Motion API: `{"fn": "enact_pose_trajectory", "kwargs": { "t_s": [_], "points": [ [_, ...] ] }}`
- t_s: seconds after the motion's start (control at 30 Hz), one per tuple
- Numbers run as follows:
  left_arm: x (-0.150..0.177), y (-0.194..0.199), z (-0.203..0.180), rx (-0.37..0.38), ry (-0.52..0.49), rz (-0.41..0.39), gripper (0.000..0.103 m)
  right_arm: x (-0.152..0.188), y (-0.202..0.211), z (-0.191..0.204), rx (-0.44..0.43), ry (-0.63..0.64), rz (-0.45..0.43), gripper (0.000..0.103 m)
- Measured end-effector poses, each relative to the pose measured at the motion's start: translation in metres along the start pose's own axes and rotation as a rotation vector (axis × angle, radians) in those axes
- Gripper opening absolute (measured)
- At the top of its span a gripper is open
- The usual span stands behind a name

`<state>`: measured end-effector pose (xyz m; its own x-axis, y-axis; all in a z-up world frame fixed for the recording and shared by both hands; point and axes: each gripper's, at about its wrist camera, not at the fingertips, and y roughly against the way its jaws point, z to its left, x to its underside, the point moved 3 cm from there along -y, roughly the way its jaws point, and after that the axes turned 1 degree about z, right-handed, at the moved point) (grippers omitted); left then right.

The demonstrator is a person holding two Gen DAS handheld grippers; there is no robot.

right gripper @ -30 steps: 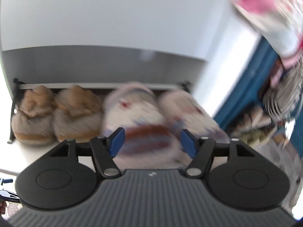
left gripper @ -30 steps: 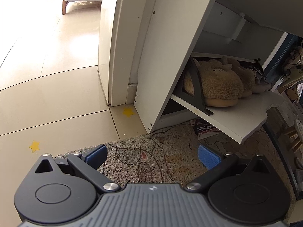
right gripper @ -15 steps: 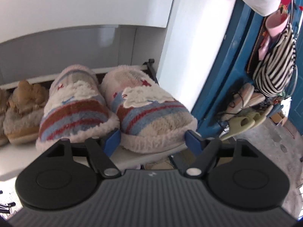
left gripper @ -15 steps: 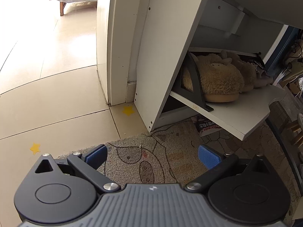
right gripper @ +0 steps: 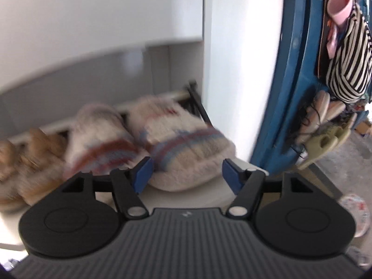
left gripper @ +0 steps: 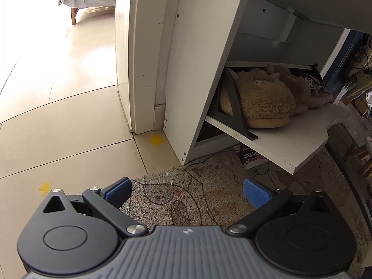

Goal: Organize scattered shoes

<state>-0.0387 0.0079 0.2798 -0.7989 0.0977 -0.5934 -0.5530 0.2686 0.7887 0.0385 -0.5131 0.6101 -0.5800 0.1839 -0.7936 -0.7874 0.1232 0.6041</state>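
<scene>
We note the left gripper (left gripper: pixel 187 191) hanging over a patterned floor mat (left gripper: pixel 197 197), its blue pads spread wide with only mat showing between them. Ahead of it, a white shoe cabinet (left gripper: pixel 197 58) stands with its lower flap (left gripper: pixel 290 144) tilted open. On that flap we see a tan plush slipper (left gripper: pixel 260 100) nearest the black side bracket (left gripper: pixel 234 109), a second tan one (left gripper: pixel 295 88) just behind it, and a greyish shoe (left gripper: pixel 320 95) beyond, partly hidden. A printed booklet (left gripper: pixel 252 158) lies on the mat under the flap's edge, and two yellow star stickers (left gripper: pixel 157 139) mark the pale floor tiles. From the right wrist view, which is blurred, the right gripper (right gripper: pixel 187 174) sits in front of the same flap (right gripper: pixel 209 195). Its jaws have just been closing a little, yet they stand apart, and the toe of a striped fleece slipper (right gripper: pixel 186 148) lies between the pads without either pad pressing on it, as far as we can tell. That slipper rests on the flap at the right end of the row, touching its striped mate (right gripper: pixel 102 141) on the left. Further left we make out the tan slippers (right gripper: pixel 30 162), smeared by blur. To the right, a blue door (right gripper: pixel 290 93) carries a black-and-white striped bag (right gripper: pixel 346 53), with pale sandals (right gripper: pixel 325 137) heaped below it.
</scene>
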Motion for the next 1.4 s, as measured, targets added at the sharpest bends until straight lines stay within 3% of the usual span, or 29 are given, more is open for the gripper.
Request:
{"fn": "enact_pose_trajectory", "kwargs": {
  "t_s": [0.17,0.27,0.37,0.63,0.83,1.13,1.3,1.33,1.37,1.4],
  "points": [
    [0.002,-0.003,-0.004,0.010,-0.002,0.008,0.103,0.006,0.007,0.032,-0.018,0.105,0.036,0.071],
    [0.004,-0.002,-0.011,0.024,-0.019,0.007,0.102,0.007,-0.002,0.054,-0.091,0.132,0.092,0.060],
    [0.003,0.000,-0.016,0.025,-0.033,-0.002,0.102,0.005,-0.015,0.063,-0.053,0.152,0.133,0.063],
    [0.000,0.002,-0.019,0.030,-0.031,-0.009,0.102,0.005,-0.019,0.058,-0.075,0.058,0.165,0.064],
    [0.001,0.008,-0.030,0.040,-0.050,-0.017,0.103,0.007,-0.014,0.052,-0.072,-0.036,0.148,0.057],
    [-0.001,0.012,-0.030,0.031,-0.059,-0.025,0.103,0.012,-0.008,0.059,-0.045,-0.018,0.145,0.057],
    [-0.003,0.012,-0.031,0.027,-0.067,-0.028,0.103,0.016,0.004,0.054,-0.103,-0.025,0.176,0.047],
    [-0.004,0.013,-0.030,0.024,-0.066,-0.030,0.102,0.016,0.007,0.053,-0.094,-0.014,0.169,0.051],
    [-0.004,0.013,-0.029,0.022,-0.065,-0.031,0.102,0.016,0.009,0.053,-0.084,-0.003,0.161,0.065],
    [-0.005,0.013,-0.028,0.023,-0.064,-0.032,0.102,0.016,0.012,0.051,-0.057,0.016,0.144,0.071]
  ]
}}
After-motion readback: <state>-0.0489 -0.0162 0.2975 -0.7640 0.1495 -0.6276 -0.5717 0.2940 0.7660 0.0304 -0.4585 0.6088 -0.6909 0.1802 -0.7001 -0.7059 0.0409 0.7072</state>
